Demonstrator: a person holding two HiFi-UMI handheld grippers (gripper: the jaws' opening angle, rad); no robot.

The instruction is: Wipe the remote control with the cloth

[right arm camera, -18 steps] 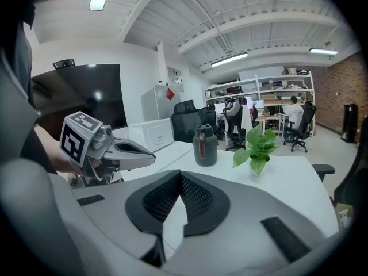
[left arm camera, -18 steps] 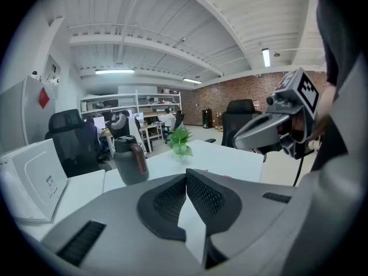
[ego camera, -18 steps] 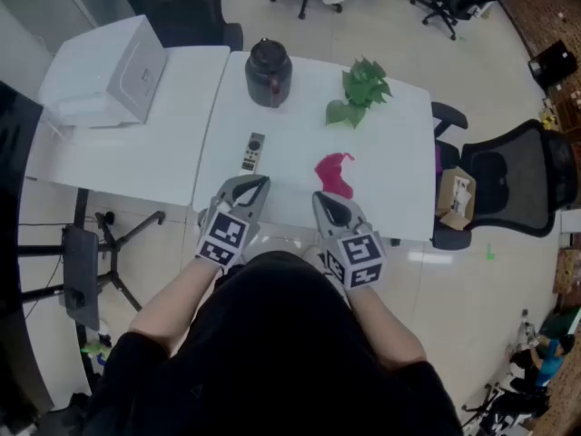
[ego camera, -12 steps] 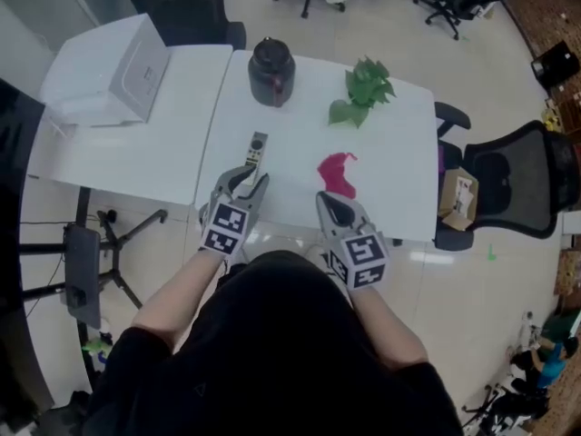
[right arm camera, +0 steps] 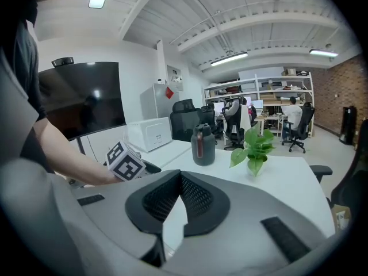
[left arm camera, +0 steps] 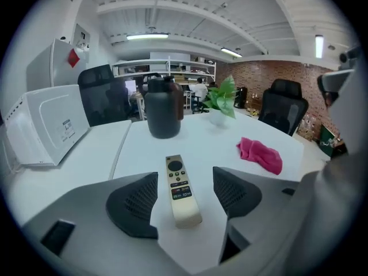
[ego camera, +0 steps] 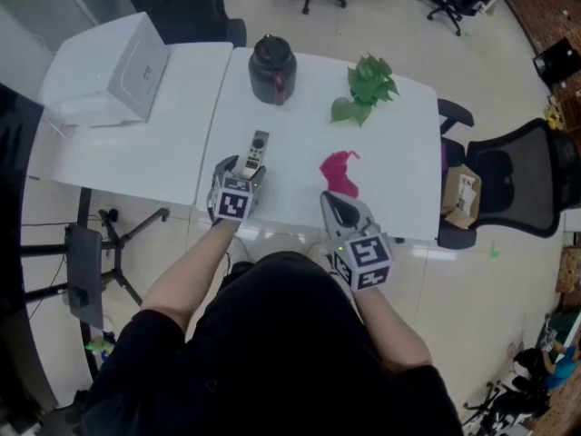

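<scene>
The left gripper (ego camera: 243,173) hovers with its jaws wide, one on each side of the near end of the remote (ego camera: 255,148). The remote lies flat on the white table (ego camera: 300,180), buttons up, and the pads look clear of it. The right gripper (ego camera: 330,202) sits at the table's near edge, jaws closed on nothing, with the pink cloth (ego camera: 339,172) just ahead. For a good hold, I'd say the left should close squarely on the remote's long sides, low enough not to tip it, leaving the top bare for wiping. I count two grippers, one remote, one cloth, one dark jug (ego camera: 271,69), one plant (ego camera: 366,87).
</scene>
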